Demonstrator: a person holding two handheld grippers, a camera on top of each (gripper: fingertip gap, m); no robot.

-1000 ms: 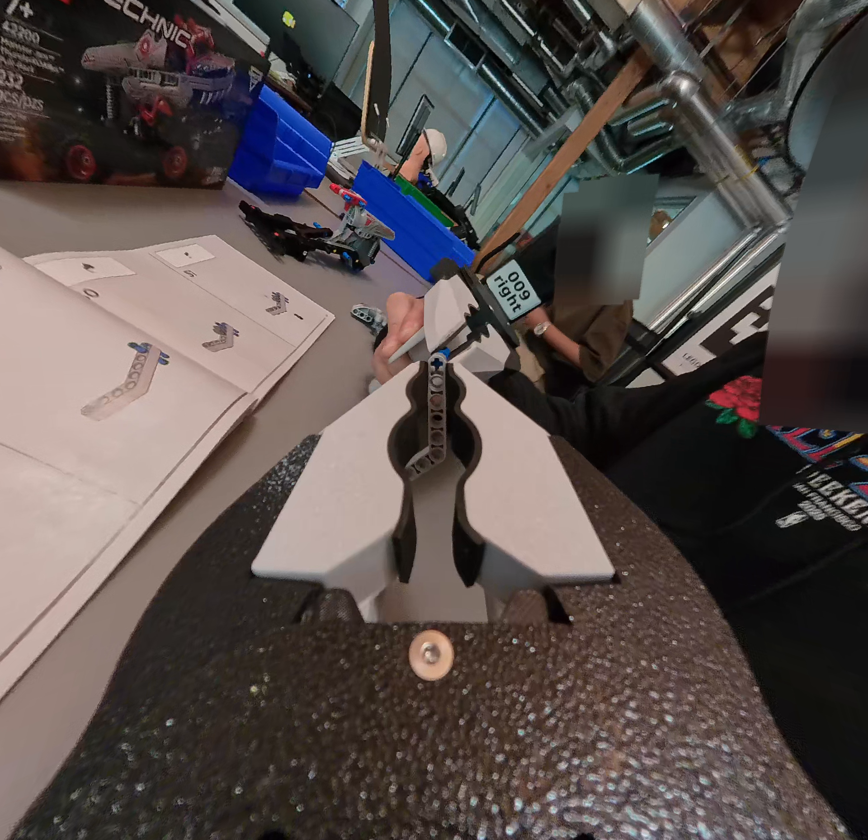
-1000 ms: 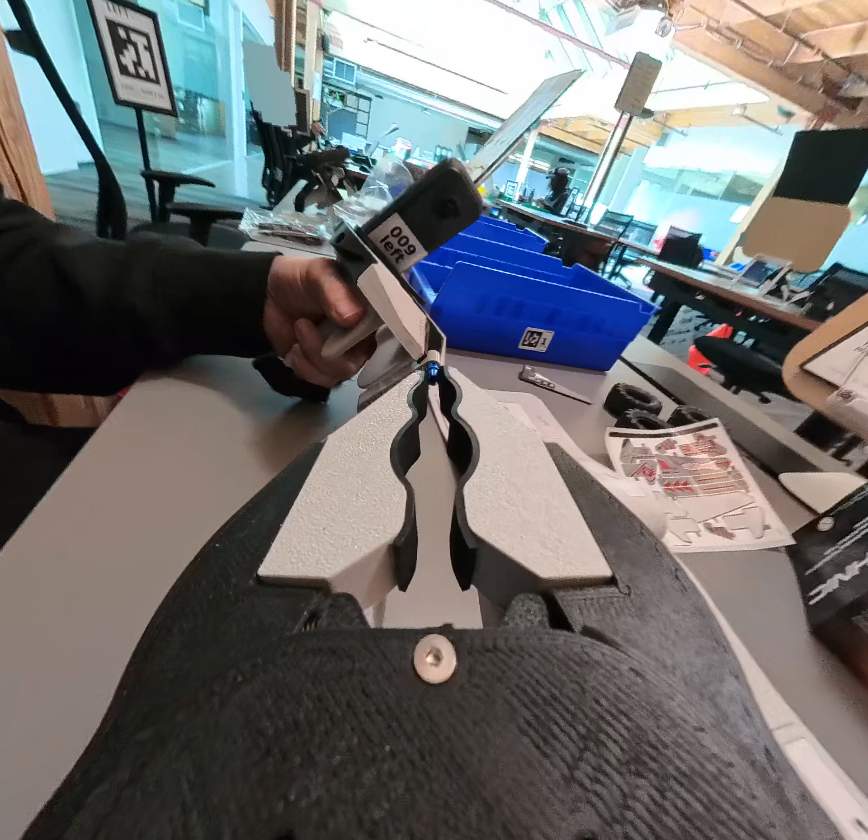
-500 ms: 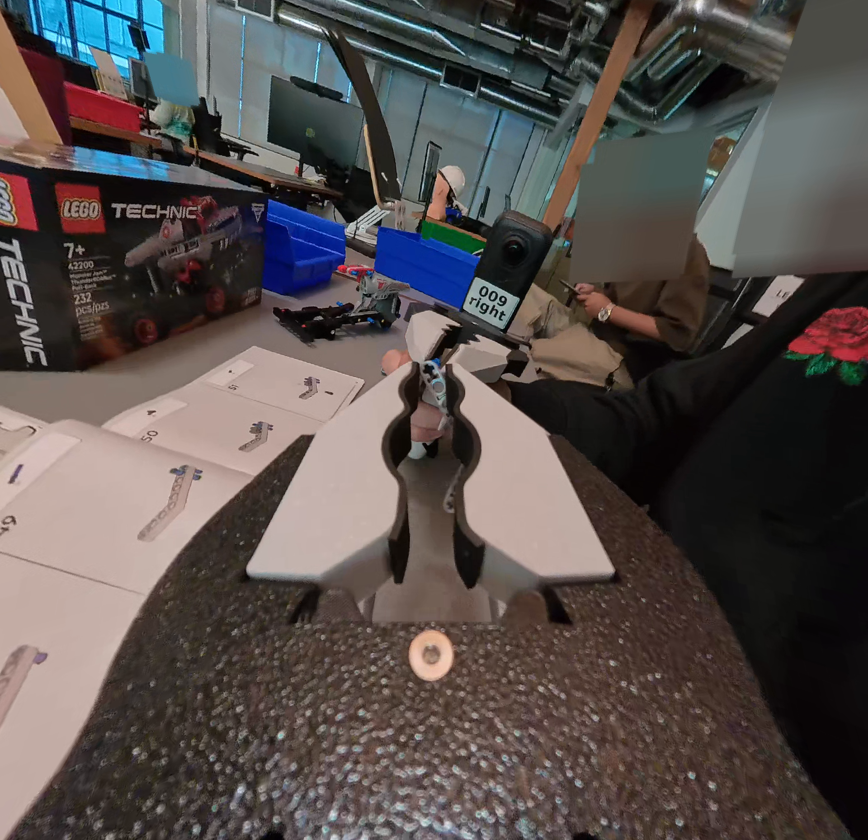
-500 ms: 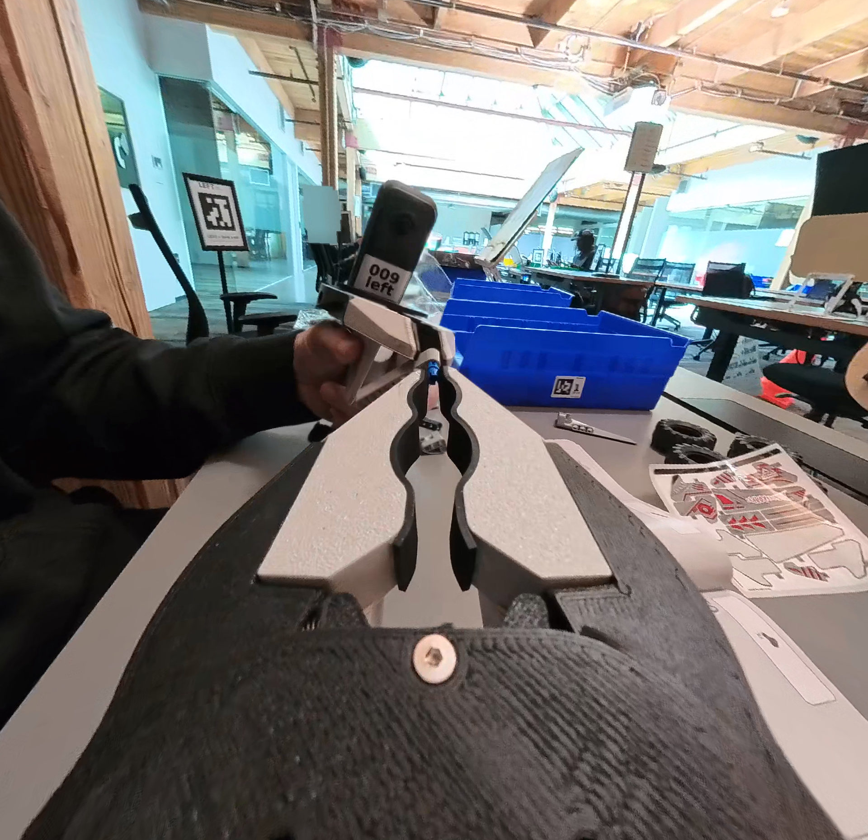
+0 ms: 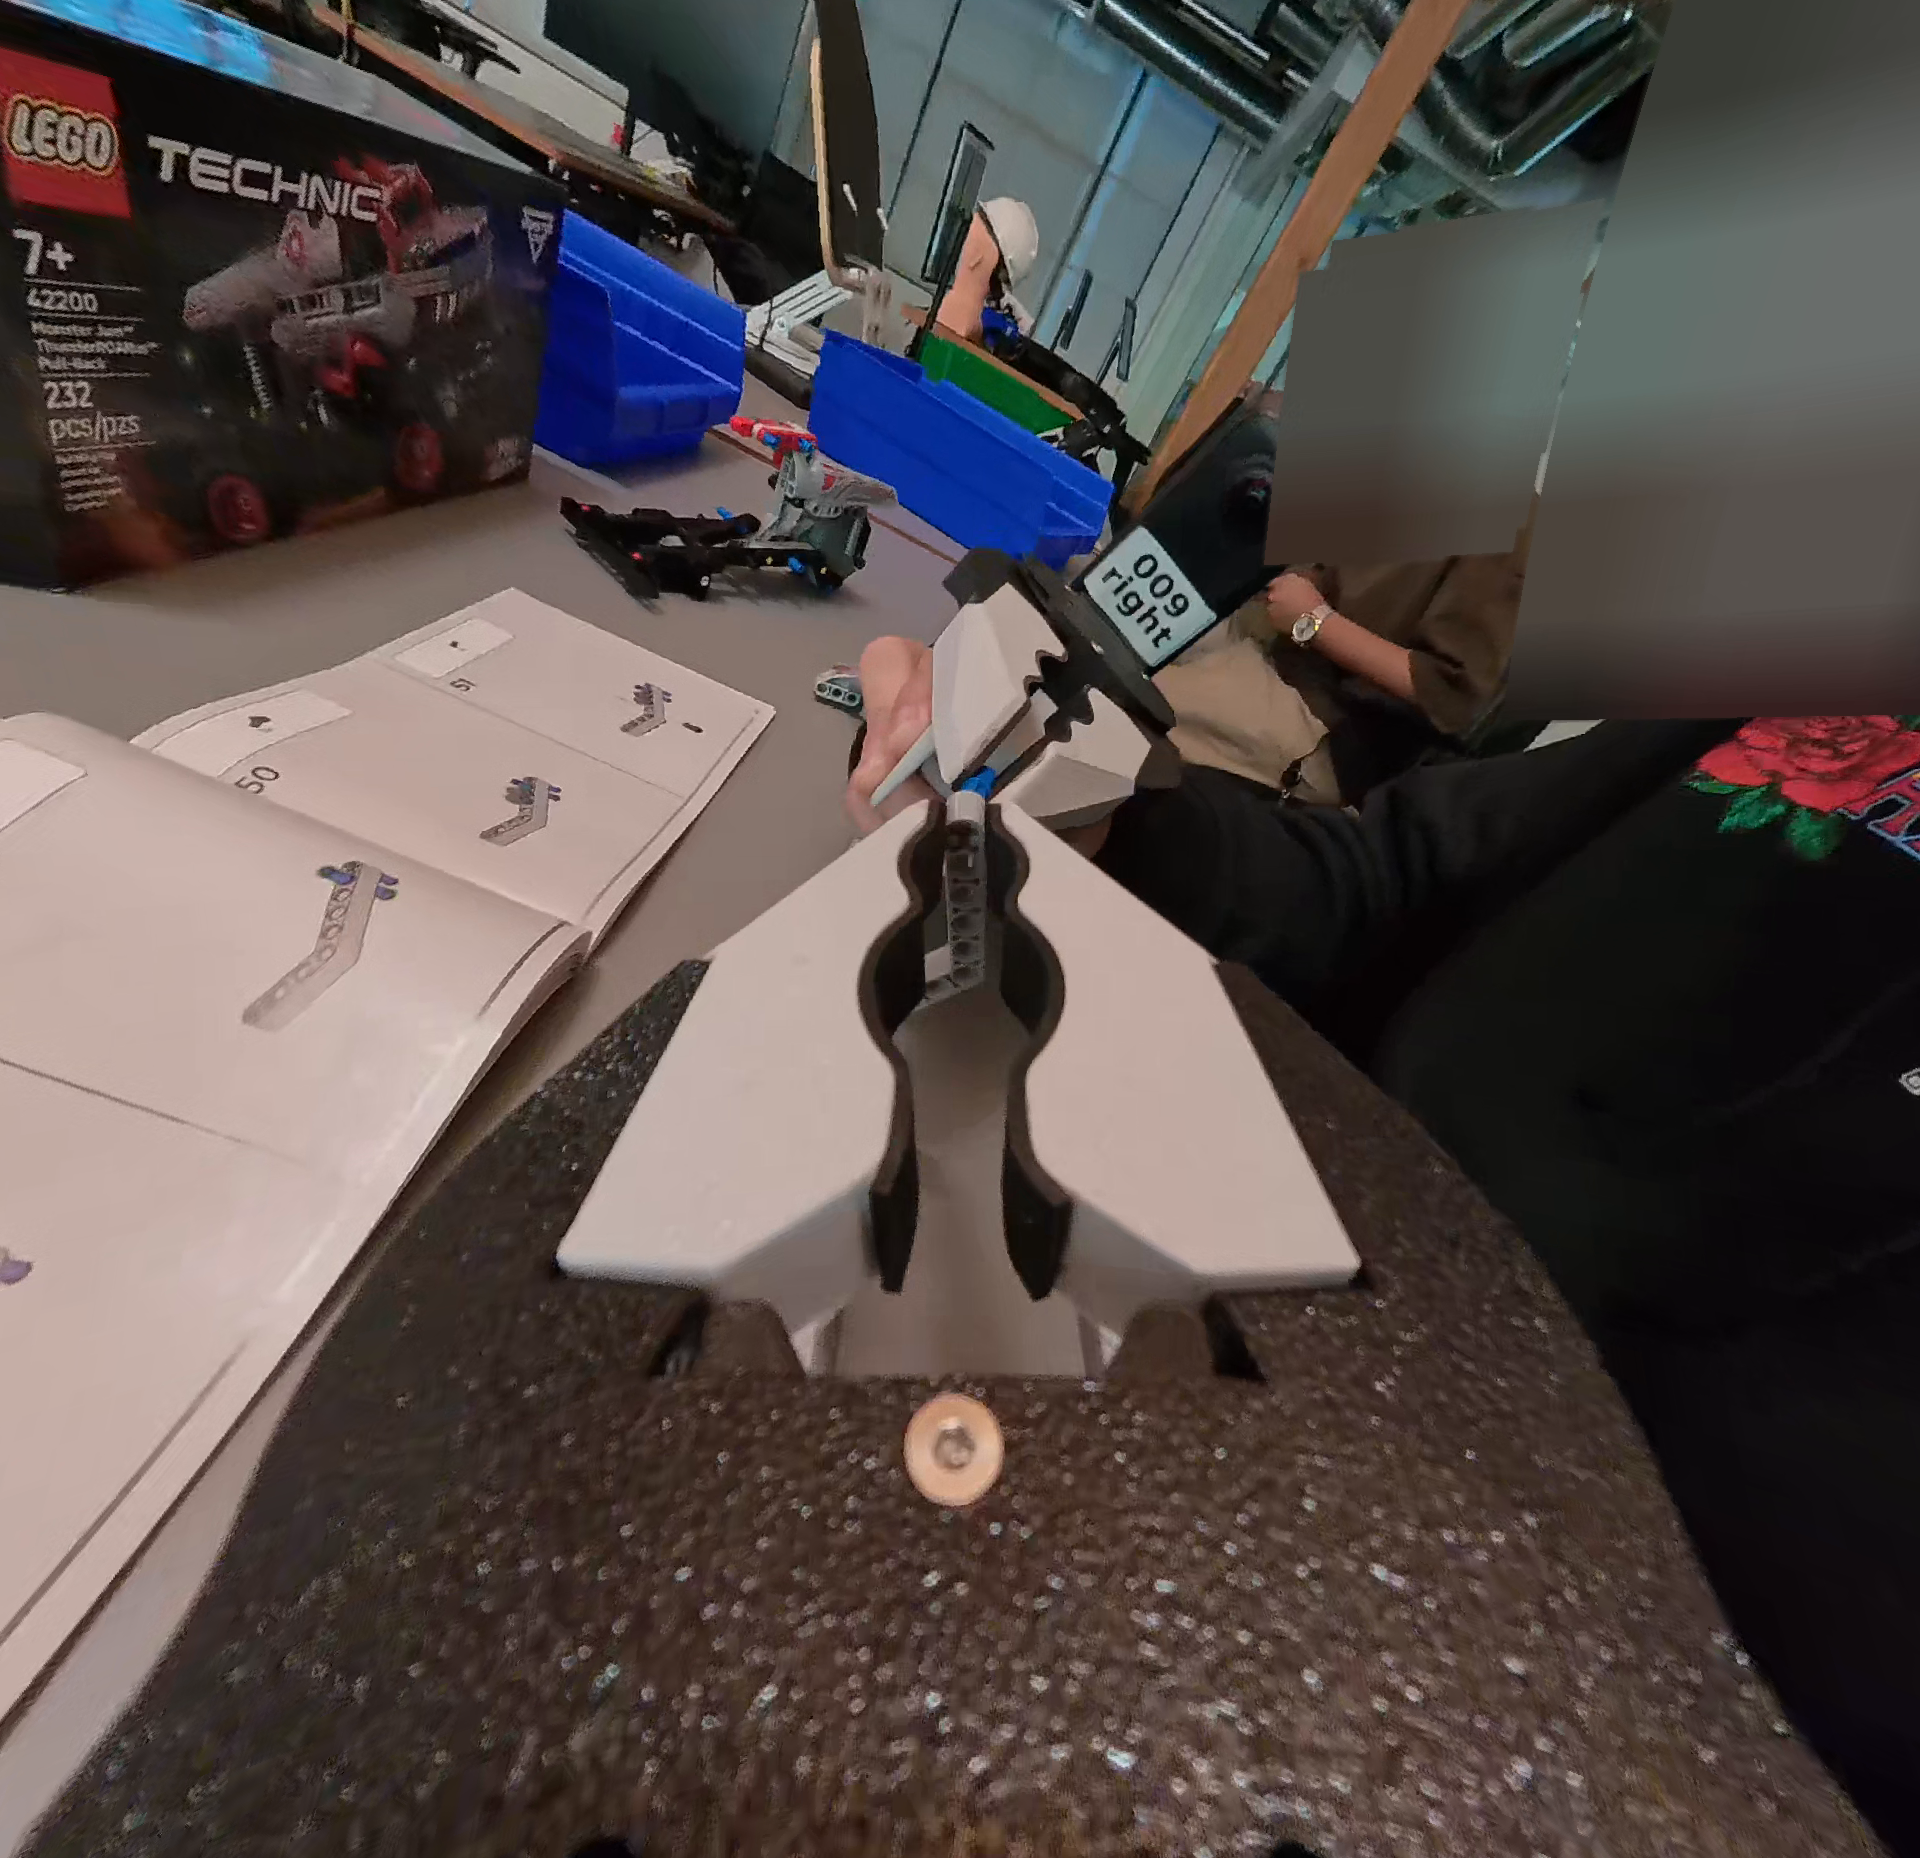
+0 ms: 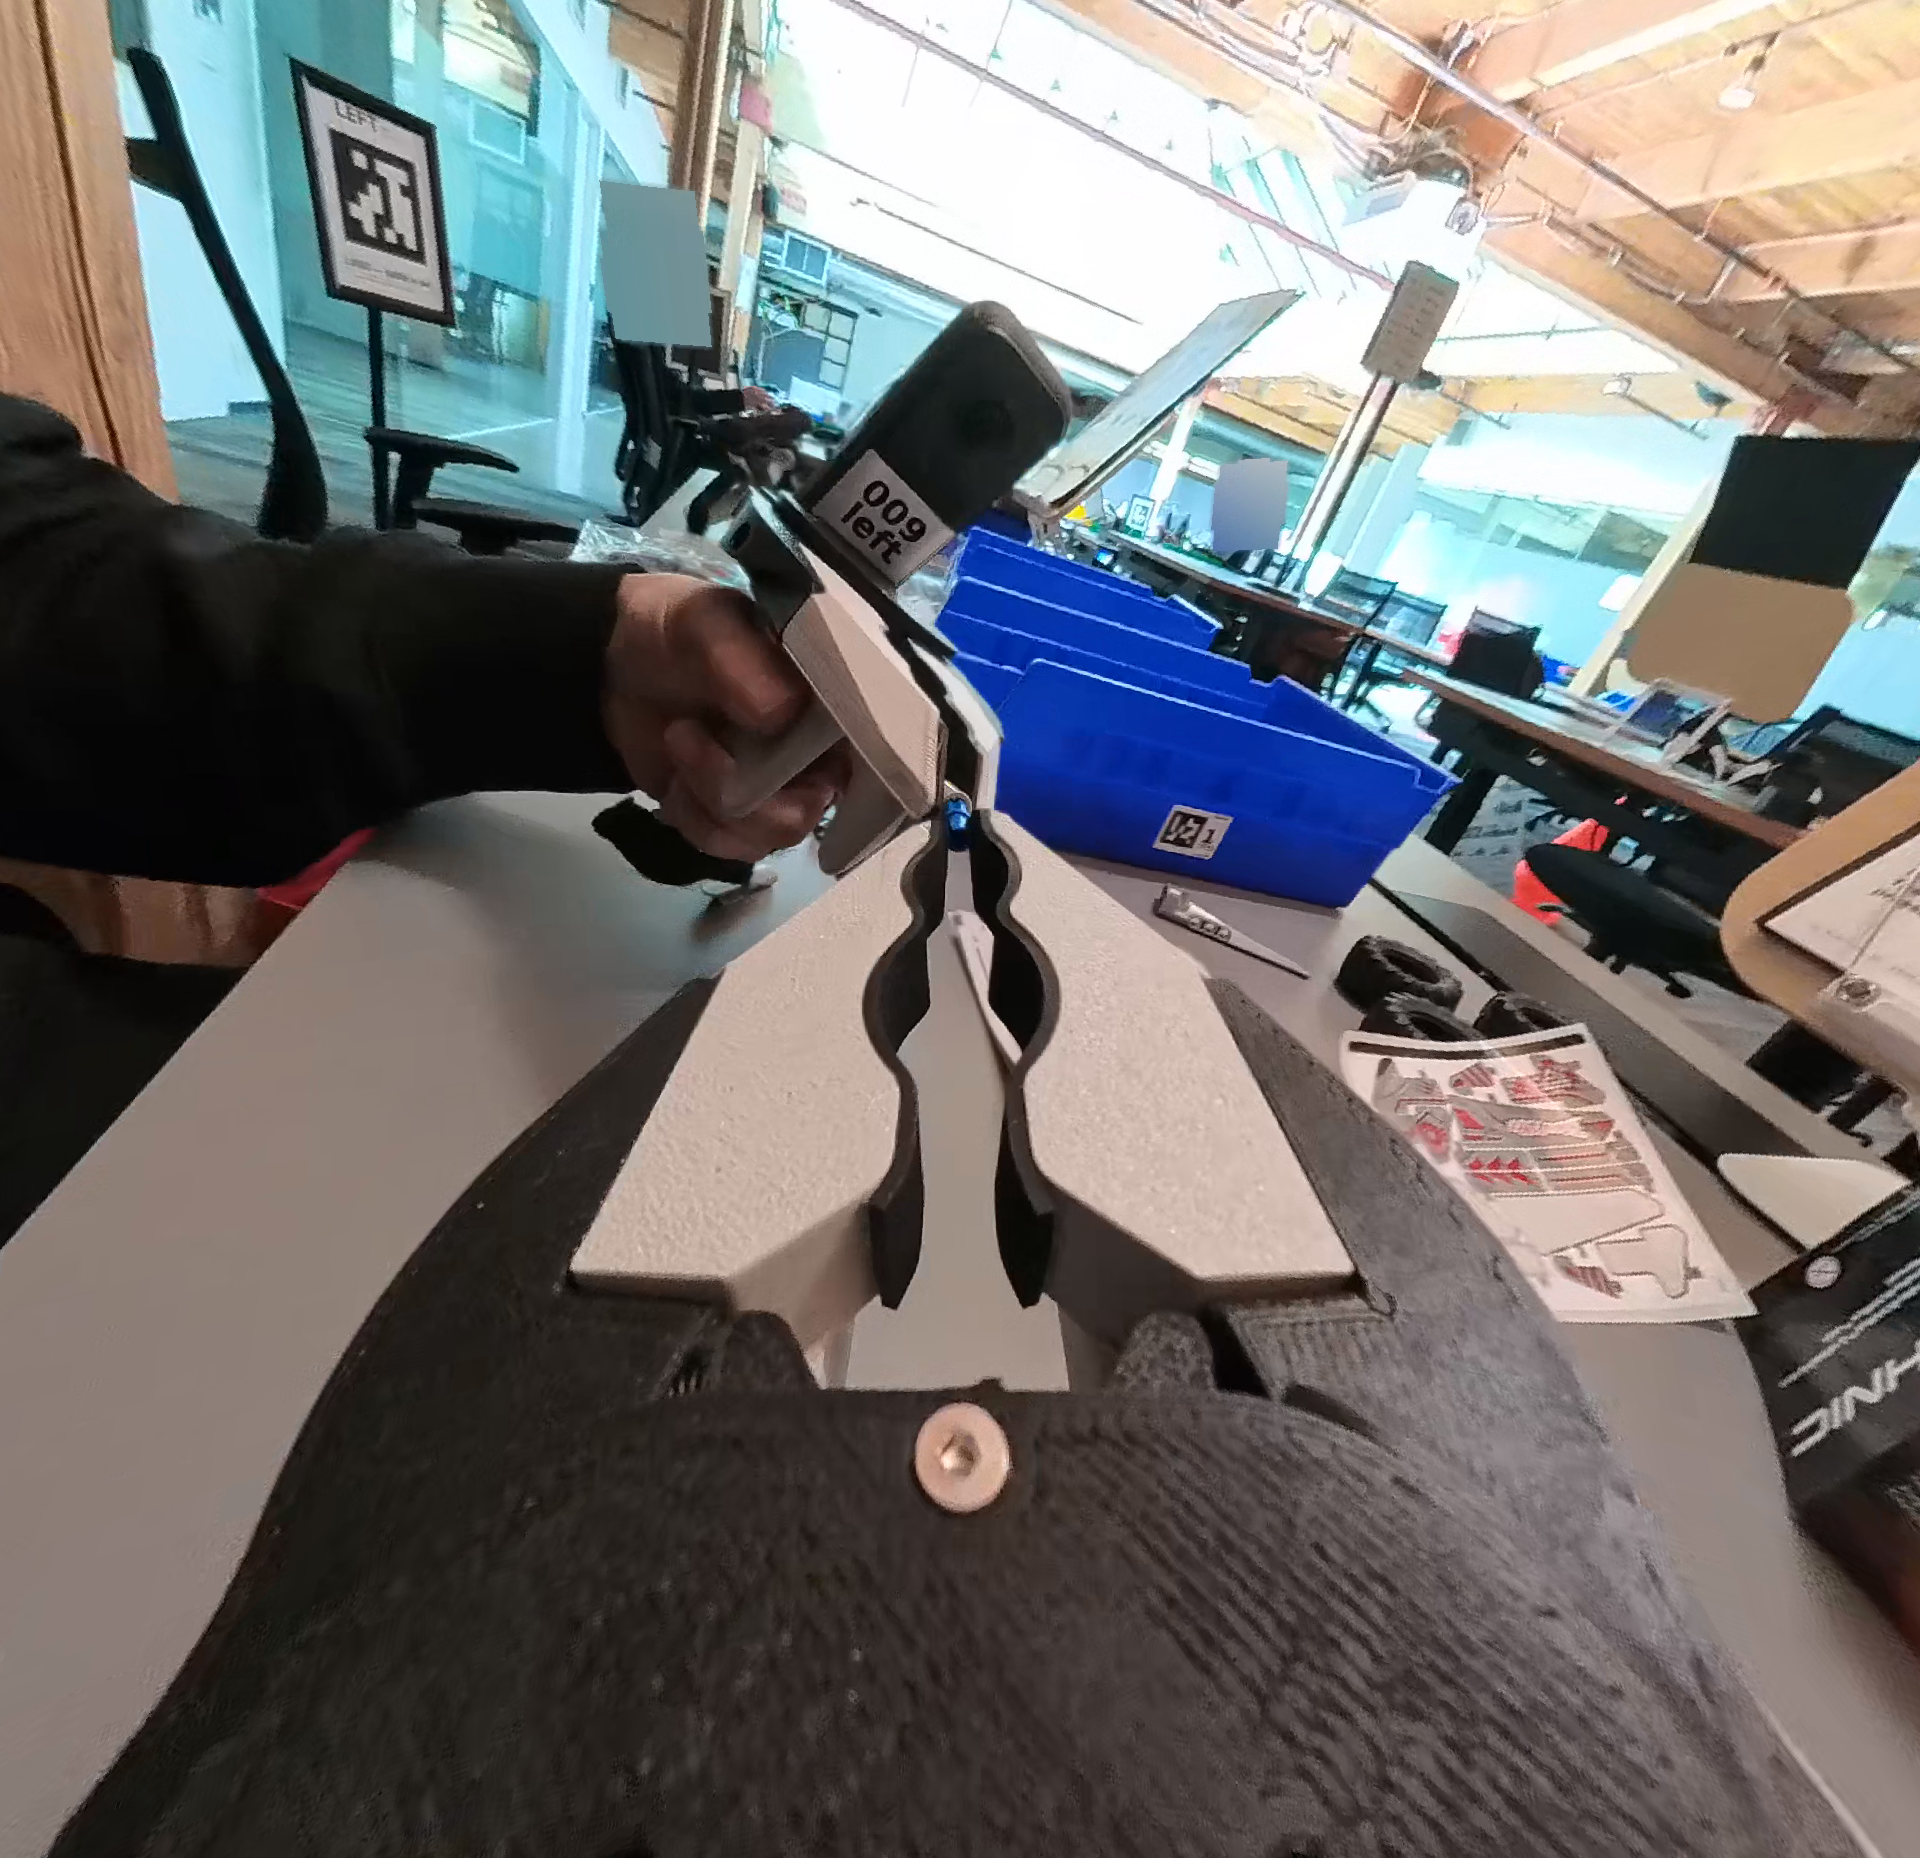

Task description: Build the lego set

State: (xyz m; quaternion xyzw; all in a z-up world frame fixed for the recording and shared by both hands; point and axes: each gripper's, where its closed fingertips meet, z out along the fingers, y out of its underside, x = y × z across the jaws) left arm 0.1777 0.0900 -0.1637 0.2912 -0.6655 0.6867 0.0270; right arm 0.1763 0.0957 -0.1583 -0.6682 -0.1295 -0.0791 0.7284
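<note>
In the left wrist view my left gripper (image 5: 961, 823) is shut on a grey holed Technic beam (image 5: 964, 915), which stands lengthwise between the pads. My right gripper (image 5: 992, 769) meets it tip to tip from beyond, held by a hand. In the right wrist view my right gripper (image 6: 956, 850) is shut on a small blue pin (image 6: 954, 827) at its tips. The pin points at the end of the left gripper (image 6: 961, 782). The beam's tip is hidden there.
An open instruction booklet (image 5: 312, 873) lies at left, with the set's box (image 5: 260, 302) behind it. A part-built model (image 5: 748, 541) and blue bins (image 5: 935, 447) are farther back. Black tyres (image 6: 1392, 977), a sticker sheet (image 6: 1527, 1174) and a grey part (image 6: 1216, 925) lie to the right. A seated person is behind. The grippers are tip to tip, or close to it.
Both grippers stayed tip to tip and shut. They levelled out half a second ago and have now tilted back down toward the table; the beam again shows lengthwise.
</note>
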